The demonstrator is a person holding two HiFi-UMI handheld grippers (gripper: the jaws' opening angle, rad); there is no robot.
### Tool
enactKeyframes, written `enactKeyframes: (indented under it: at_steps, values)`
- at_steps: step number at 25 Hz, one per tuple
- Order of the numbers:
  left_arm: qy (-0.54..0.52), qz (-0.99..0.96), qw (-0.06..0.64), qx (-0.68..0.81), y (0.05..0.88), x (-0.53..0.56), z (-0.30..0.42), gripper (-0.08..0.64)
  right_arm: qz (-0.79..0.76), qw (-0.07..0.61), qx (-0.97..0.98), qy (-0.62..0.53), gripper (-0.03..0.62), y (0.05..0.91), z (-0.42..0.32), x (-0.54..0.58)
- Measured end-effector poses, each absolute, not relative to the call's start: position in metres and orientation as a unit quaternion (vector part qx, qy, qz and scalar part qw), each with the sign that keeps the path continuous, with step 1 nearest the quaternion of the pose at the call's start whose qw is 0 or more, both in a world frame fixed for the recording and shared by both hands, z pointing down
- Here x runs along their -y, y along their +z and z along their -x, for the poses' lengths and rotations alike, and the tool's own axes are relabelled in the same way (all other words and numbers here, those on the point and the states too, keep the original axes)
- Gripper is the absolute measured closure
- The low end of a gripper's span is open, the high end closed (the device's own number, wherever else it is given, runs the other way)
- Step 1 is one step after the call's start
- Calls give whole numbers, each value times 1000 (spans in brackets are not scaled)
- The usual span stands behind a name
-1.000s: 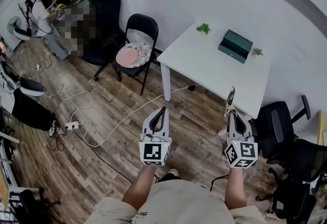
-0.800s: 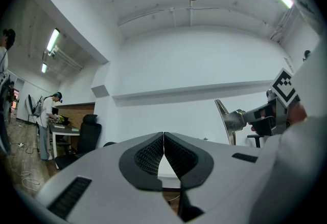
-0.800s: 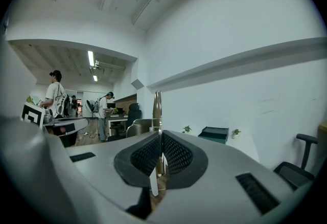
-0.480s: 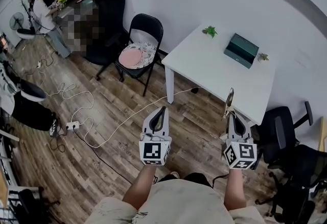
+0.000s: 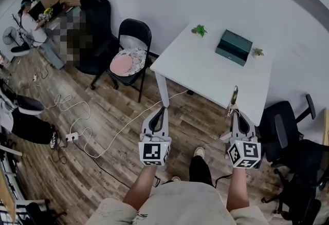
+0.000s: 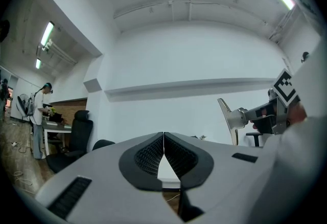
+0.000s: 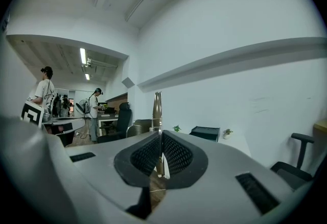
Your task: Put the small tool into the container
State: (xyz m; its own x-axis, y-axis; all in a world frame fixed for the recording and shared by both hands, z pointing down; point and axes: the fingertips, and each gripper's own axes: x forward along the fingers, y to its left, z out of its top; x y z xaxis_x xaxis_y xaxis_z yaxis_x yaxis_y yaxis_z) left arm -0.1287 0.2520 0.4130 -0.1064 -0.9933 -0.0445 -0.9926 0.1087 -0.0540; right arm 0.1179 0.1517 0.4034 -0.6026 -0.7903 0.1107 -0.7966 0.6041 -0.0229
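Tool (image 7: pixel 157 108) between pads (image 7: pixel 176 154): right gripper view

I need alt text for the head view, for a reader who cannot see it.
The right gripper holds a small tool near a white table that bears a green container. The left gripper is shut and empty, over a wooden floor.

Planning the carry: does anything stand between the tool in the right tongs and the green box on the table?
Nothing visible: only bare white table lies between the small tool, clamped in the right tongs, and the green box.
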Motion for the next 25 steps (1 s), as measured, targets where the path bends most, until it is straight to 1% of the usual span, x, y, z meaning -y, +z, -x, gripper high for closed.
enactKeyframes:
  at_steps: [14,25]
  values:
    - [-19,680,36,-733,400,-127,103,554,-446,45,892,58,577,405,-135,-31]
    - [-29,697,39,-716,392,-52,67,554,-468,34,880,70,577,403,-175,32]
